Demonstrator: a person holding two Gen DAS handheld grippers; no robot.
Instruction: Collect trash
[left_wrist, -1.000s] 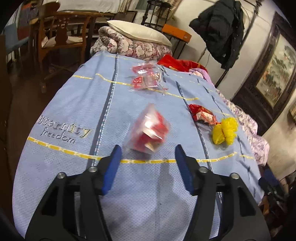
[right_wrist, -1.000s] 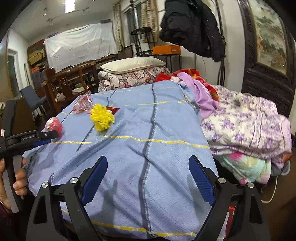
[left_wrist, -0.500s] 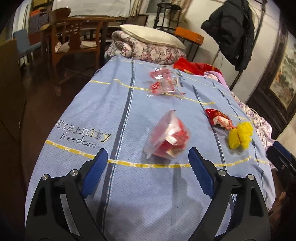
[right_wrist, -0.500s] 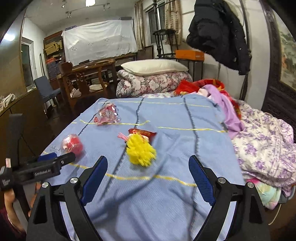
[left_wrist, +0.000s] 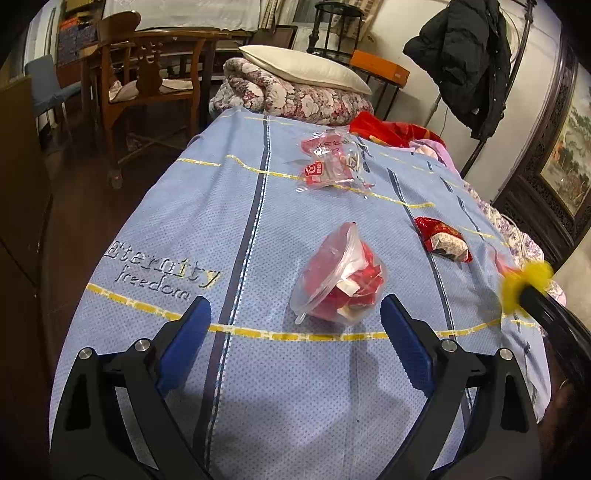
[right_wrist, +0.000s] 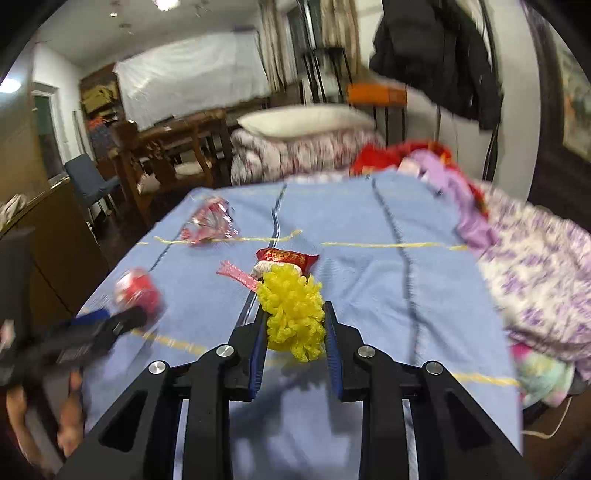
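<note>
Yellow foam net (right_wrist: 293, 314) pinched by right hand-held gripper (right_wrist: 295, 314), bedspread (right_wrist: 369, 295) clear beyond.

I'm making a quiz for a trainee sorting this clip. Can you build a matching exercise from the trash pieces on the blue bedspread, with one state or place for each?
Things:
1. yellow foam net
2. clear bag of red scraps
3. red snack wrapper
4. crinkled clear wrappers

States or places:
A. farthest up the bedspread, toward the pillow
B. pinched in the right claw
C. ahead of the open left claw
D. lying just behind the net

Pairs: 1-B, 2-C, 3-D, 4-A
</note>
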